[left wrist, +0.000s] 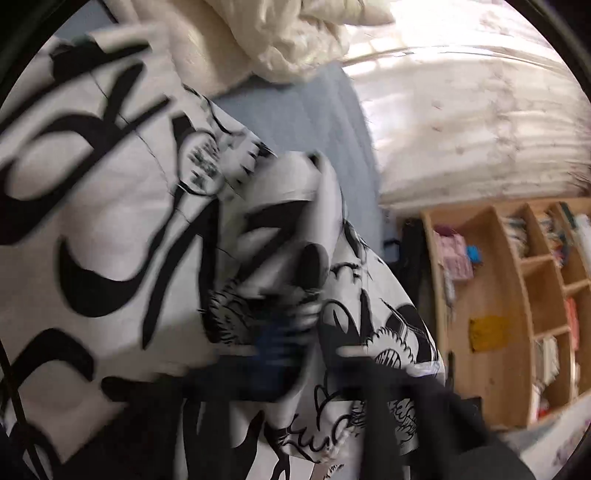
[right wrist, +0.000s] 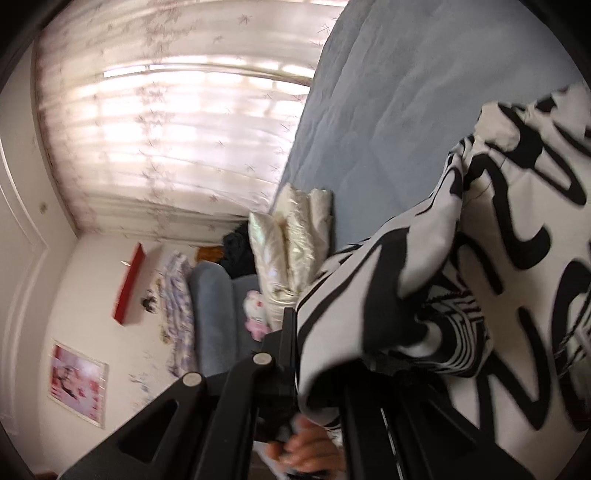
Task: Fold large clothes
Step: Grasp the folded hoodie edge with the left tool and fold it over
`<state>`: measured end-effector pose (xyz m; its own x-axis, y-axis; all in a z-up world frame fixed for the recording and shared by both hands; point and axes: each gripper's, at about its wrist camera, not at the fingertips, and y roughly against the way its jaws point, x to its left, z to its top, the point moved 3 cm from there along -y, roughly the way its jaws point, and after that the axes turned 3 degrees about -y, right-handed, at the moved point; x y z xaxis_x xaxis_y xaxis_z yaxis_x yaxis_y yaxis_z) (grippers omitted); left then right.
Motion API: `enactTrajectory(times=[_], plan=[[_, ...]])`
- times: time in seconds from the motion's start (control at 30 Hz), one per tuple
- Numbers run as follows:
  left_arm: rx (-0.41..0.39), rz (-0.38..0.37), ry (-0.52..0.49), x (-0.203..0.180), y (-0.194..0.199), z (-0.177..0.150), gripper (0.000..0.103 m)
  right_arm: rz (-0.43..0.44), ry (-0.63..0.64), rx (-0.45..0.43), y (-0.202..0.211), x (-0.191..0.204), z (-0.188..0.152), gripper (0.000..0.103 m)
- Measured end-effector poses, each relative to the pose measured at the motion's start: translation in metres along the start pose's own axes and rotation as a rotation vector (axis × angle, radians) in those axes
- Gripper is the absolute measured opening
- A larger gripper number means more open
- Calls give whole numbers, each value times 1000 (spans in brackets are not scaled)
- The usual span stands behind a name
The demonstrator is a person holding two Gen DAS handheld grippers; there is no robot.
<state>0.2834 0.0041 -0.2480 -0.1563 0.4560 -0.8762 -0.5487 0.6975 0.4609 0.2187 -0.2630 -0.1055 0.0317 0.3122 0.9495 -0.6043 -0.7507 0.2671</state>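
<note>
A large white garment with bold black brush-stroke print [left wrist: 110, 206] lies over a blue-grey bed and fills most of the left wrist view. My left gripper [left wrist: 295, 332] is blurred and shut on a bunched fold of this garment. In the right wrist view the same garment [right wrist: 480, 266] drapes over my right gripper [right wrist: 321, 354], which is shut on its edge; the fingertips are hidden under the cloth. A hand [right wrist: 306, 450] shows below the right gripper.
The blue-grey bed cover [right wrist: 406, 92] stretches behind the garment. A cream duvet [left wrist: 280, 33] is heaped at the bed's far end. A wooden shelf unit [left wrist: 517, 295] stands beside the bed. Curtains [right wrist: 166, 129], cream pillows [right wrist: 291, 251] and a grey chair [right wrist: 214, 314] are nearby.
</note>
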Motion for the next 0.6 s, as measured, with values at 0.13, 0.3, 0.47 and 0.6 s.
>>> enactTrajectory(times=[0.13, 0.3, 0.47, 0.6], plan=[[-79, 101, -89, -31, 41, 2, 2, -160, 160, -9, 5, 10, 1, 3], [-52, 228, -165, -58, 79, -9, 1, -202, 245, 43, 9, 5, -19, 6], [57, 351, -162, -25, 81, -33, 0, -301, 236, 170, 5, -39, -45, 8], [82, 347, -107, -1, 74, -36, 0, -236, -1, 183, 12, -86, -35, 32]])
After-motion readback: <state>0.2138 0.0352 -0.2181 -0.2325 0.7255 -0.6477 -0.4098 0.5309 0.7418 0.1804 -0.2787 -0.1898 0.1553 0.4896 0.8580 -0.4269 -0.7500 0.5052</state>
